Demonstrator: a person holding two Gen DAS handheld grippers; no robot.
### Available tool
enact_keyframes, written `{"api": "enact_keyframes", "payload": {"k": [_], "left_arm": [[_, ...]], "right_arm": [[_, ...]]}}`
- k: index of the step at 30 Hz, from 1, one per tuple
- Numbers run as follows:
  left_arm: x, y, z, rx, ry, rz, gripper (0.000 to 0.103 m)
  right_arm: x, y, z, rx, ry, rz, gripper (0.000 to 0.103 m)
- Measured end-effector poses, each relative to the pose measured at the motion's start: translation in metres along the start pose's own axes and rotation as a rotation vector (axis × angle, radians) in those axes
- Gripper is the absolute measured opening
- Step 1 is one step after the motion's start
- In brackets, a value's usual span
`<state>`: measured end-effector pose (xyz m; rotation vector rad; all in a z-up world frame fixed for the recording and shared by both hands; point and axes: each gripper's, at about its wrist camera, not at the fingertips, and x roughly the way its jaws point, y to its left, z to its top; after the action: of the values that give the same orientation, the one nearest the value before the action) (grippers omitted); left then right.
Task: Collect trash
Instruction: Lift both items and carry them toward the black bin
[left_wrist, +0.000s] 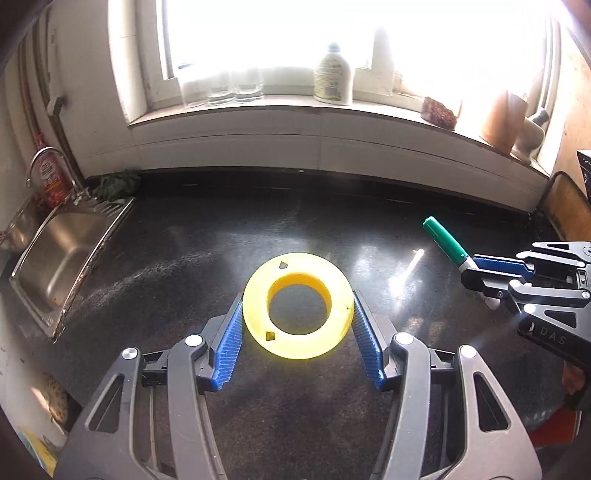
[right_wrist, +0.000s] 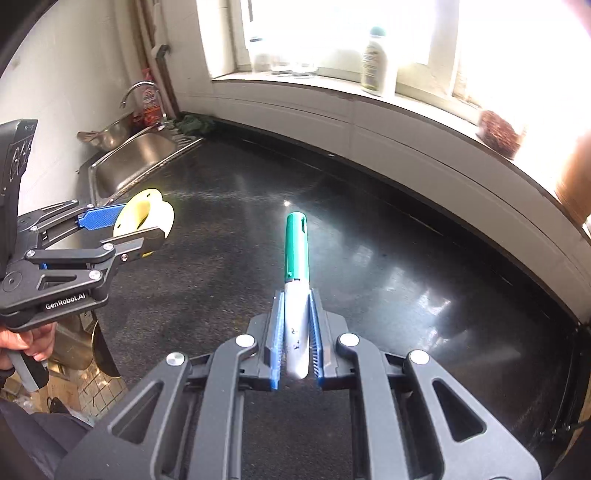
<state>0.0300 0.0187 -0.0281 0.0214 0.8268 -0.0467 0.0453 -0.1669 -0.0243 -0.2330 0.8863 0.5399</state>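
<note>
My left gripper (left_wrist: 297, 317) has its fingers clamped on the yellow spool (left_wrist: 297, 304); only my right view shows the marker's (right_wrist: 296, 295) white barrel clamped between the right gripper's (right_wrist: 297, 295) fingers.

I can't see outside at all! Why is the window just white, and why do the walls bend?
Left wrist view: daylight washes out the window and glares off the dark counter. Right wrist view: same white window; the fisheye lens curves the sill.
</note>
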Motion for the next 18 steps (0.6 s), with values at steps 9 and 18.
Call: {"api": "enact_keyframes", "payload": {"k": [9, 18], "left_arm": [[-0.065, 0.131, -0.079, -0.330, 0.011, 0.285, 0.054], [-0.131, 0.233, -0.197, -0.656, 0.081, 0.533, 0.054]], "right_arm": [[0.049, 0.135, 0.038, -0.272, 0.062, 0.262, 0.014], [0.086, 0.296, 0.040, -0.521, 0.159, 0.542, 0.014]]}}
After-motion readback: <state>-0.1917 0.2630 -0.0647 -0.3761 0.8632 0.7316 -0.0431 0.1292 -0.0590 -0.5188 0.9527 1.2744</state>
